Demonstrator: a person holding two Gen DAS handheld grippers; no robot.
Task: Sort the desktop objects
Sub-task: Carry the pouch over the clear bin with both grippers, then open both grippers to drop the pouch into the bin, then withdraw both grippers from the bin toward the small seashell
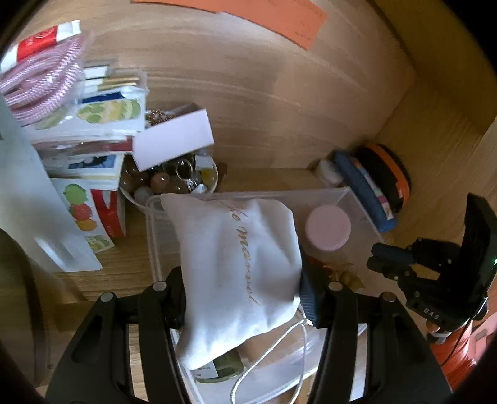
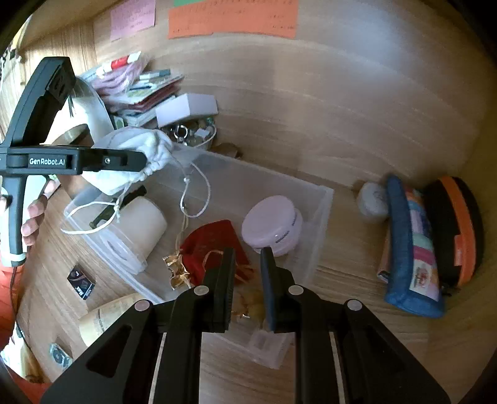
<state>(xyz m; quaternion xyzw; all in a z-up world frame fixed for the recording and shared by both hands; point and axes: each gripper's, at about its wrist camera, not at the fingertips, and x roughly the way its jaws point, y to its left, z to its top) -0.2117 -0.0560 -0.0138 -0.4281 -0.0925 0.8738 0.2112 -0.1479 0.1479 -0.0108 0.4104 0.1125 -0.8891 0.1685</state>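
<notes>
Bench [image 2: 341,130]: light wood, with a wooden wall rising at the far side; orange paper [image 2: 231,18] and a pink note [image 2: 133,18] are stuck on that wall.
Clear bin [image 2: 323,199]: a see-through plastic box in the middle of the bench, open on top.
Stack at far left [image 1: 93,124]: packets, printed cards and a white box [image 1: 174,140] piled up, beside a bowl of small trinkets [image 1: 174,183].
Pencil cases [image 2: 413,248]: a blue patchwork one and a black and orange one [image 2: 459,230] stand on edge right of the bin, touching each other; a pale stone-like lump [image 2: 372,202] lies just left of them.
White pouch [image 1: 239,273]: a drawstring cloth bag with gold script, hanging over the bin's left part, its cords [image 2: 192,192] dangling into the bin.
Left tool [image 1: 245,298]: clamped on the white pouch, one pad on each side of the cloth; a person's hand [image 2: 31,217] grips its handle.
Right tool [image 2: 247,286]: jaws narrow with a small gap, nothing between them, poised over the near right part of the bin.
Pale roll [image 2: 146,223]: a cream cylinder lying in the bin's left end.
Pink jar [image 2: 273,223]: round lidded tub at the bin's far right.
Red pouch [image 2: 214,245]: on the bin floor near the middle, gold foil bits [image 2: 177,267] at its left.
Small black box [image 2: 81,281]: on the bench near-left of the bin.
</notes>
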